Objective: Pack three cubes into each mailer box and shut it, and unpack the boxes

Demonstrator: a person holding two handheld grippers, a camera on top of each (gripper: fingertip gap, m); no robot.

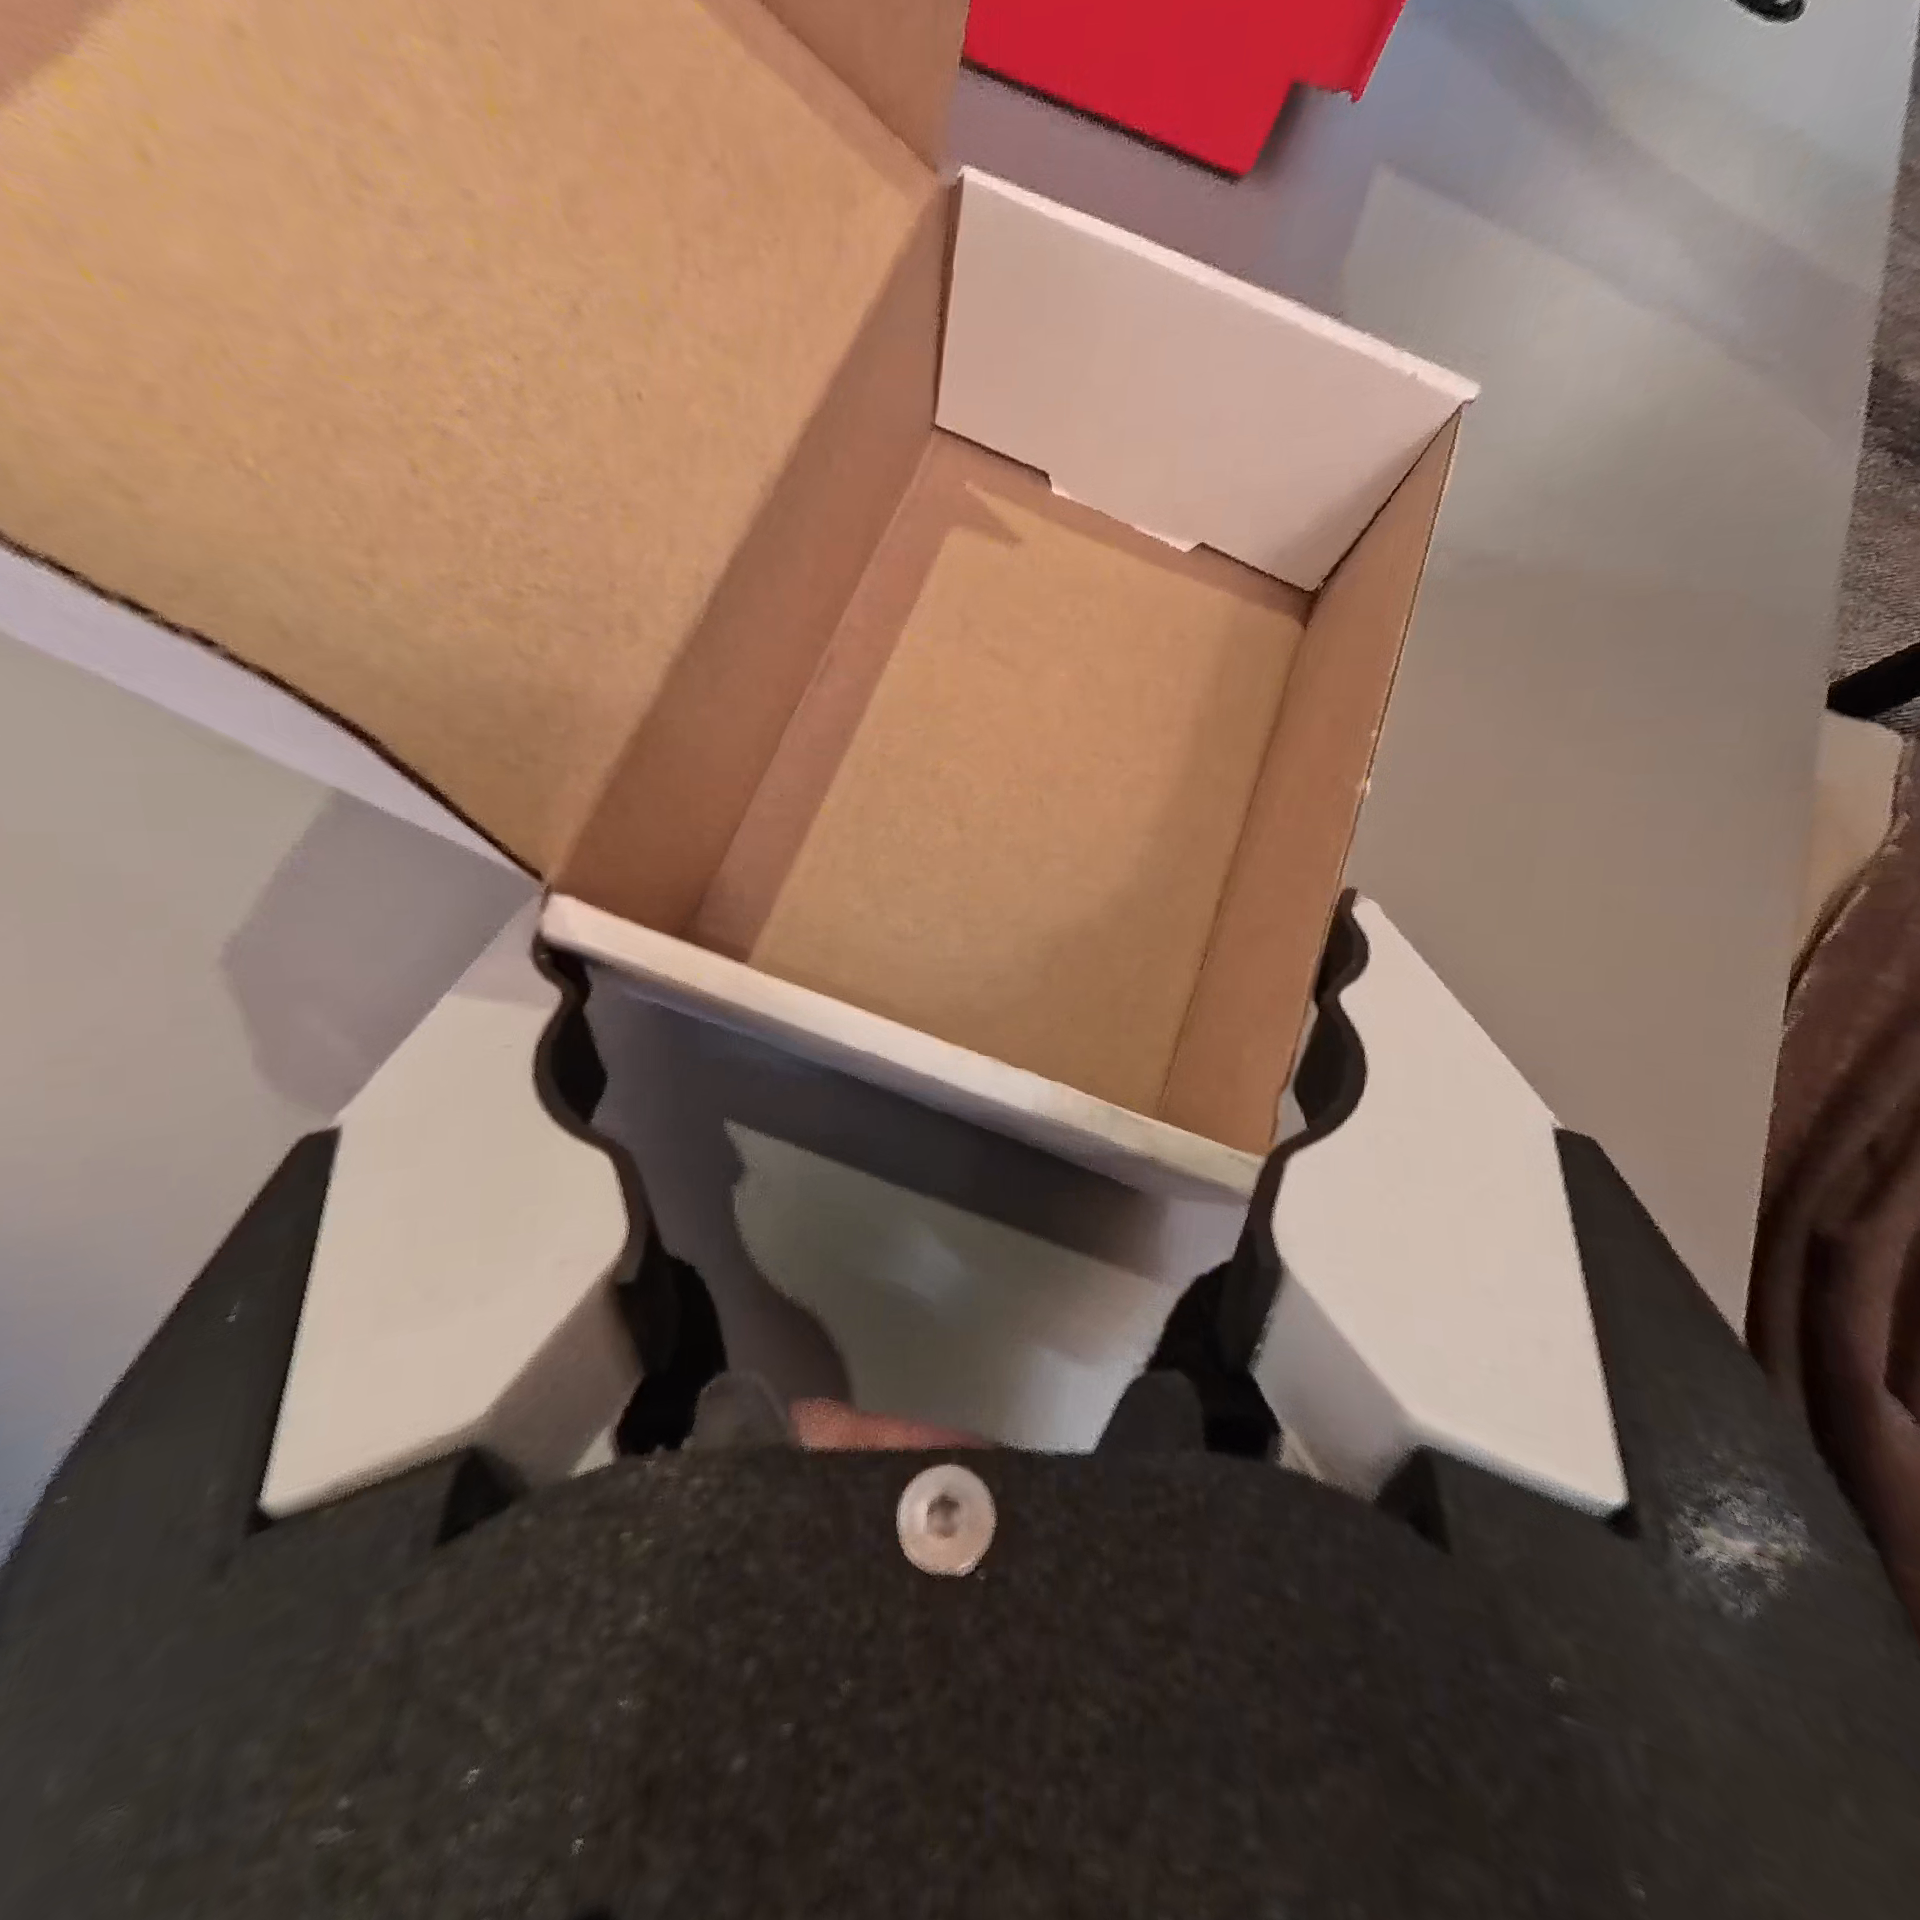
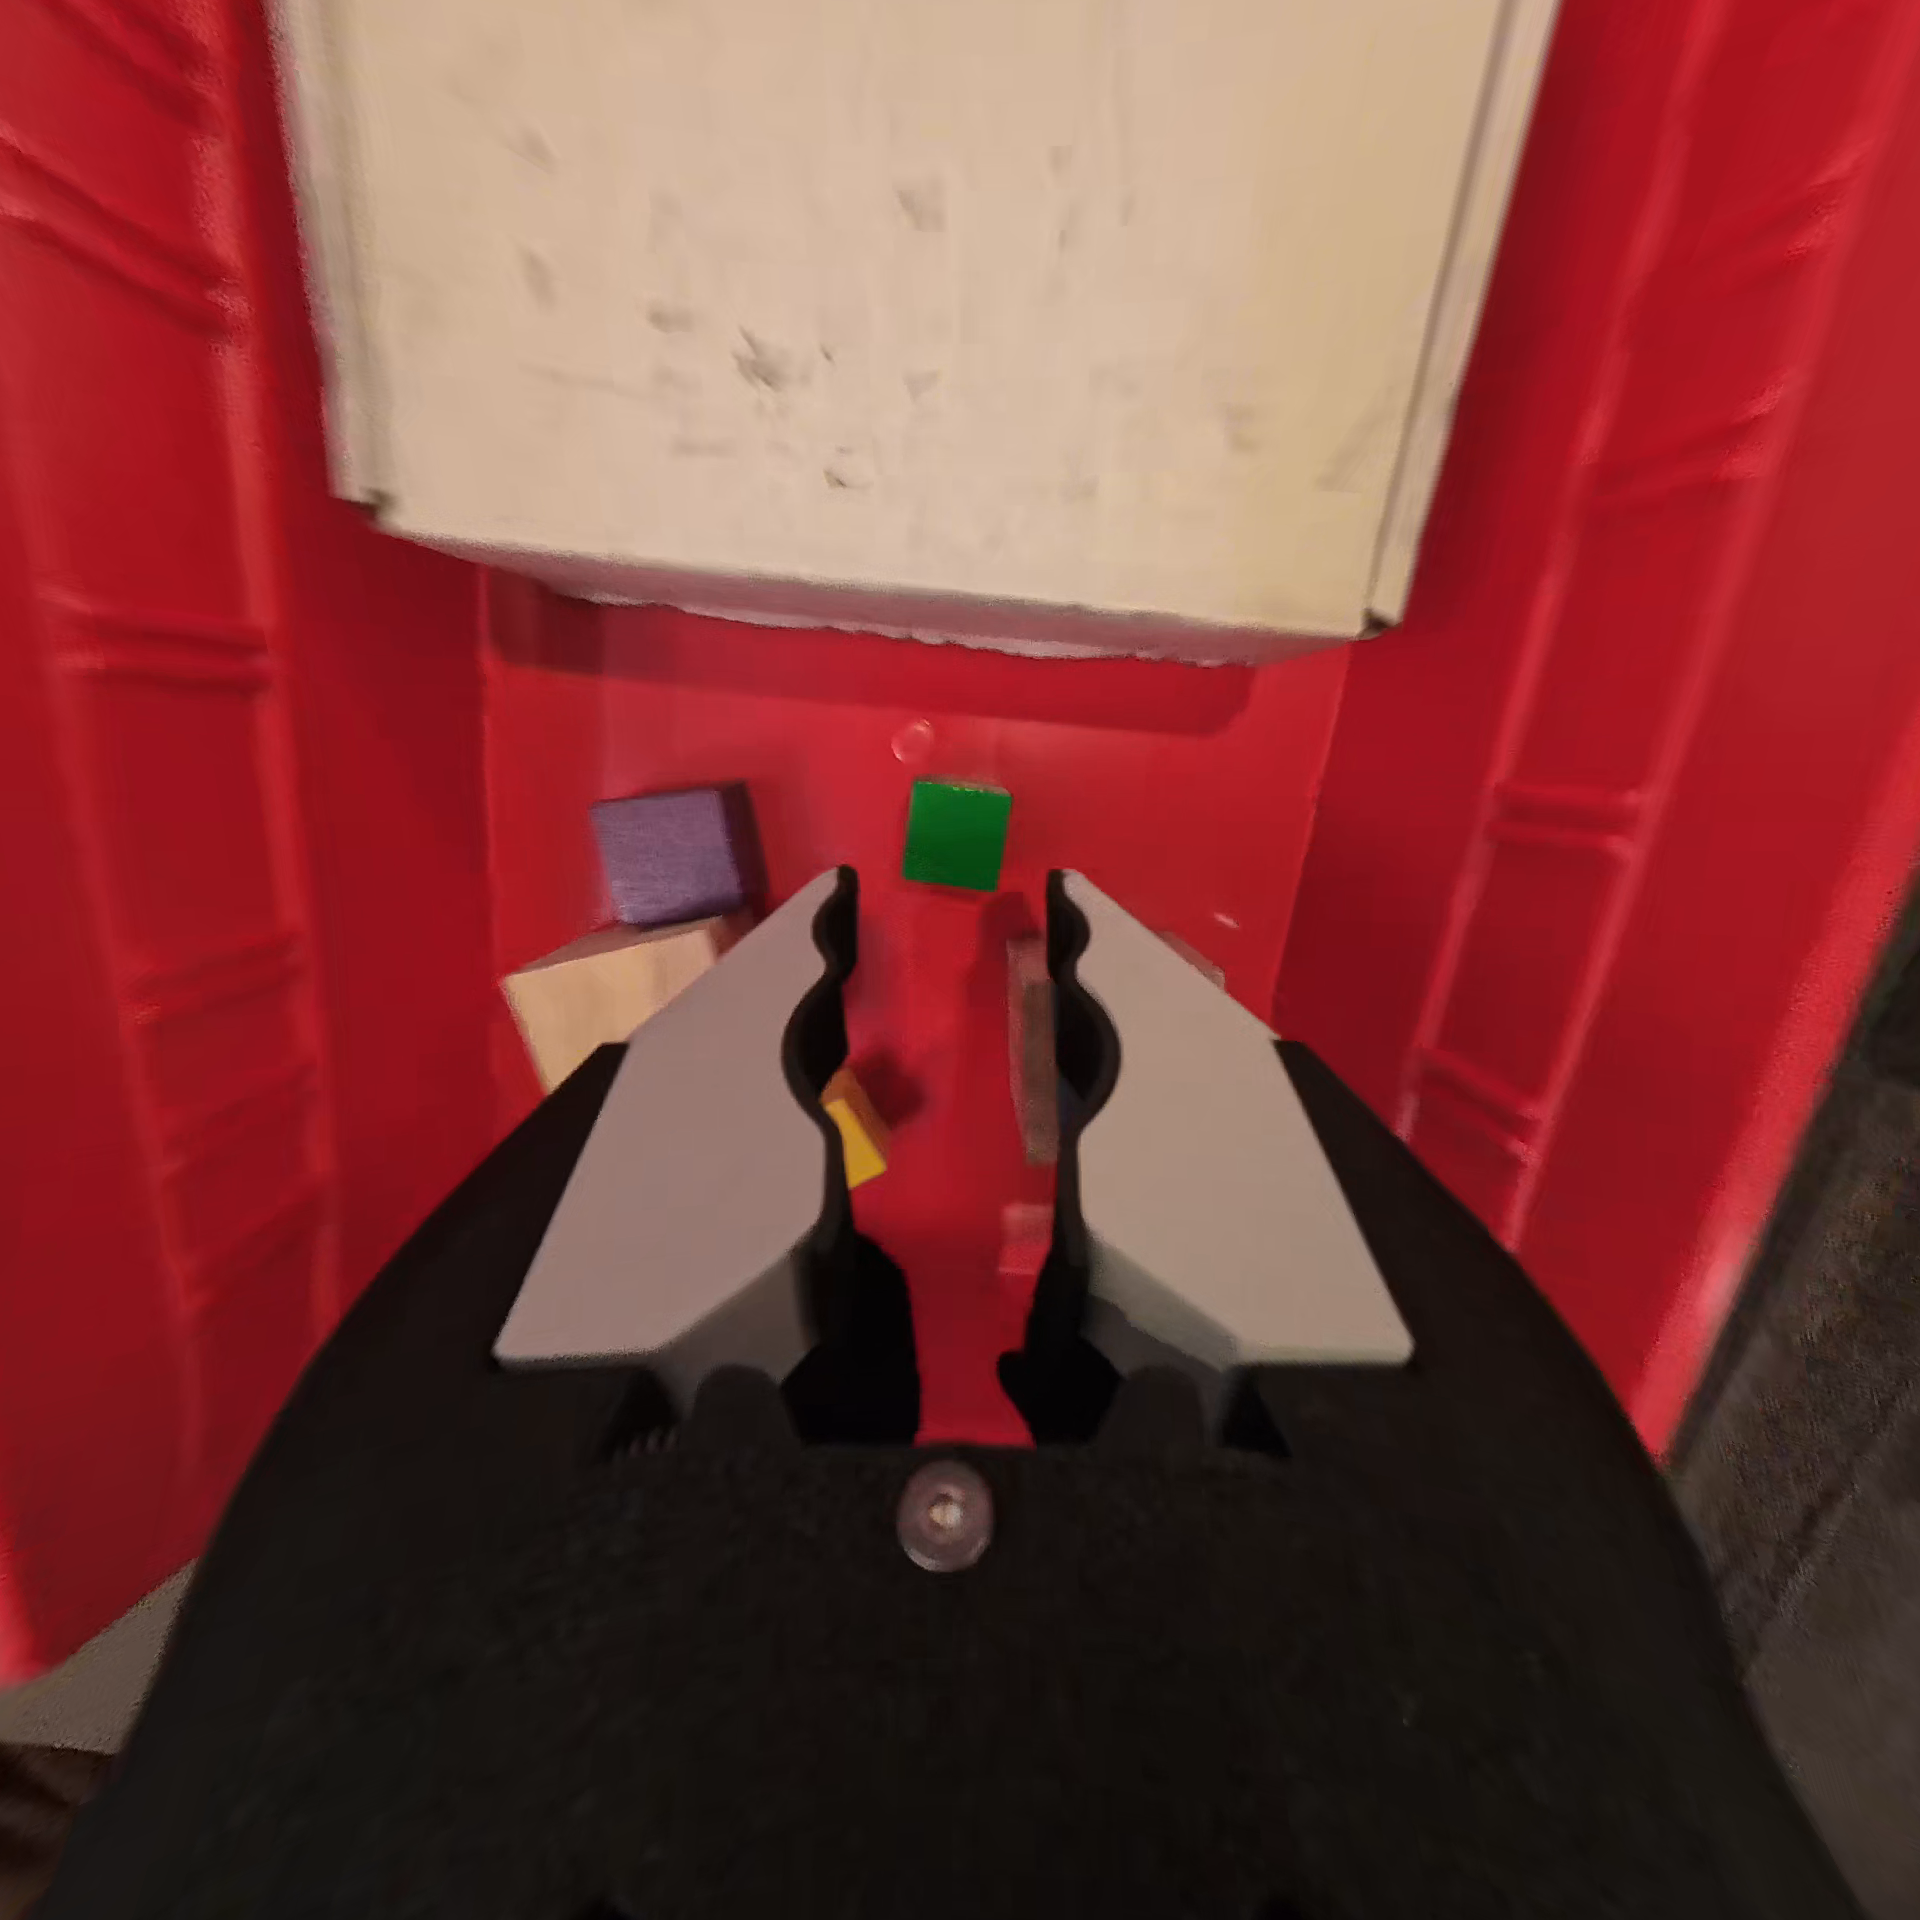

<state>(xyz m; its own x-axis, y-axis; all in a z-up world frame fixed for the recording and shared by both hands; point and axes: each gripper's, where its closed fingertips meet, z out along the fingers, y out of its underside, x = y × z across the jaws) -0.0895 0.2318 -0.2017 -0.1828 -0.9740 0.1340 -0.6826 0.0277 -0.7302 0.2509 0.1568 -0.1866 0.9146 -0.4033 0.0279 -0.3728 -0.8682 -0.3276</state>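
Observation:
In the left wrist view an open white mailer box [image 1: 1039, 748] with a brown inside is empty, and its lid [image 1: 416, 416] stands raised at the left. My left gripper [image 1: 945, 956] straddles the box's near end, with a pad pressed on each side wall. In the right wrist view my right gripper [image 2: 951, 883] is inside a red bin [image 2: 1455, 623], slightly open and empty. It hovers over loose cubes: a green cube [image 2: 956, 836], a purple cube [image 2: 670, 852], a plain wood cube [image 2: 592, 997], a yellow cube [image 2: 857, 1138] and a brownish cube [image 2: 1034, 1060] partly hidden by the right finger.
A closed white mailer box [image 2: 862, 312] lies in the far part of the red bin, above the cubes. A corner of the red bin [image 1: 1143, 73] shows at the top of the left wrist view on the grey table [image 1: 1610, 520]. A person's dark sleeve [image 1: 1849, 1039] is at the right edge. The tips of one gripper are about 35 cm away from the tips of the other.

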